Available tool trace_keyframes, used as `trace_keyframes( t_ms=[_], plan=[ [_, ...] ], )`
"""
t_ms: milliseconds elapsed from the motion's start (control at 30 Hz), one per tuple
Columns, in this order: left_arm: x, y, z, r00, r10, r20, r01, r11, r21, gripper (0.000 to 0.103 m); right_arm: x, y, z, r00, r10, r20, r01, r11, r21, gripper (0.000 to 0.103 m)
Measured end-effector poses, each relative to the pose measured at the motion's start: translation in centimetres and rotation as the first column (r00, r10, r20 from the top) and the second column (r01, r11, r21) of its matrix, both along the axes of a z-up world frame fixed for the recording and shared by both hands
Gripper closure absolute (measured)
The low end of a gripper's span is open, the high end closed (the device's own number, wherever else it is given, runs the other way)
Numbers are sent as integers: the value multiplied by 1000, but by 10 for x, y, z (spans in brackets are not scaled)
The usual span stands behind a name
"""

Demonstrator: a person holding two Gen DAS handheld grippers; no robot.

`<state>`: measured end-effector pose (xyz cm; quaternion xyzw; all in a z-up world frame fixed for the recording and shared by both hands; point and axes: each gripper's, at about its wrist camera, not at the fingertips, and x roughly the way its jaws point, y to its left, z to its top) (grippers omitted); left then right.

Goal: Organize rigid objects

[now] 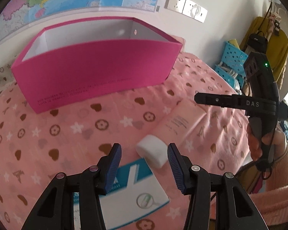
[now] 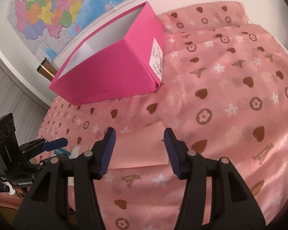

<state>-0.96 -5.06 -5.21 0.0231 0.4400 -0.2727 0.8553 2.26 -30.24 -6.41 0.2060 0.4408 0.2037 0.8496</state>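
Observation:
An open magenta box point(image 1: 98, 67) stands on the pink patterned cloth point(image 1: 67, 130); it also shows in the right wrist view point(image 2: 109, 72). My left gripper point(image 1: 144, 153) is open and empty above a white and blue carton point(image 1: 132, 195). A pink tube with a white cap point(image 1: 153, 153) lies just ahead between its fingertips. My right gripper point(image 2: 138, 136) is open and empty over a flat pink box point(image 2: 142, 147). In the left wrist view the right gripper point(image 1: 199, 97) hovers over the tube's far end; whether it is open there I cannot tell.
A map point(image 2: 63, 9) hangs on the wall behind the box. A copper-coloured cylinder point(image 2: 46, 71) lies left of the box. Blue perforated baskets point(image 1: 232, 61) and a yellow garment point(image 1: 266, 44) stand at the right. Wall sockets point(image 1: 186, 5) are above.

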Motion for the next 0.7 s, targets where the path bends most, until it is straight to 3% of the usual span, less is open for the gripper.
trace_keyframes(
  t_ms=[400, 700],
  plan=[
    [-9, -12, -3, 998, -65, -12, 65, 998, -9, 54, -7, -14, -9, 999, -40, -27, 40, 999, 3, 48],
    [-6, -19, -4, 997, -74, -33, 74, 997, -11, 55, 0, -8, -15, 999, -9, -38, 8, 1000, -2, 48]
  ],
)
